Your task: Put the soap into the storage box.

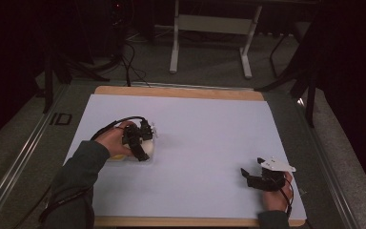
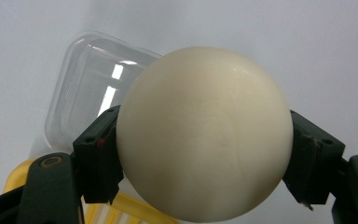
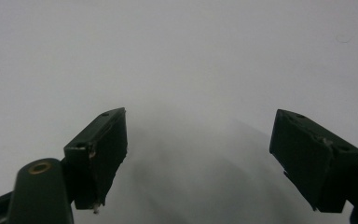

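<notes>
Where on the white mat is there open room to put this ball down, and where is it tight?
The widest bare stretch of the white mat lies between the left gripper and the right gripper, and on toward the mat's far edge. It is crowded at the left gripper: the cream ball hangs over the clear container and a yellow thing.

This looks like a lab or test room. A wooden table (image 1: 181, 90) covered by a white sheet (image 1: 195, 143) stands on grey carpet (image 1: 205, 57), with dark curtains (image 1: 357, 71) at the sides, loose cables (image 1: 131, 62) on the floor and a white metal stand (image 1: 209, 28) behind.
</notes>
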A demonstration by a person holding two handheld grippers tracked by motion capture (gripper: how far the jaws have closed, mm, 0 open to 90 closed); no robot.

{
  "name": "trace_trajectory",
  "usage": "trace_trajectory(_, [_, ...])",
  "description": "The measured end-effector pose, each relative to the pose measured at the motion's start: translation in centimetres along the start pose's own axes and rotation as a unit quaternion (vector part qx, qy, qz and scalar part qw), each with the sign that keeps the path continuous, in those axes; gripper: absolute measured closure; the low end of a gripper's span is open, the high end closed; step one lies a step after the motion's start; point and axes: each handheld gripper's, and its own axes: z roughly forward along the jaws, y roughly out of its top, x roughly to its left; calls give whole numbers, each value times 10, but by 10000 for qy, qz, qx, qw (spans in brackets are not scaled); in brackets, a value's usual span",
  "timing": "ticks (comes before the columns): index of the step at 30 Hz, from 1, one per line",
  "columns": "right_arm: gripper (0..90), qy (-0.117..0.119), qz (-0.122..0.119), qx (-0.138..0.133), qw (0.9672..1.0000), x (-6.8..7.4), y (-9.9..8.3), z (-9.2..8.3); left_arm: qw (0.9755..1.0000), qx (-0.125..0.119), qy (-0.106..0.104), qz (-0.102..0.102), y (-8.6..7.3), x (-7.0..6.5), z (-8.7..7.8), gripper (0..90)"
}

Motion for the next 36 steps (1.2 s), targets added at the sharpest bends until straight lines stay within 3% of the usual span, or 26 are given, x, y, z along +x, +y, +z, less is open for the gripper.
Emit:
trace_trajectory(11, [189, -7, -7, -3, 10000, 0, 0, 0, 9999, -19, 78, -70, -7, 4, -4, 255])
trace_trajectory(36, [189, -22, -32, -21, 10000, 1, 0, 0, 9990, -56, 116, -438, -31, 18, -10, 255])
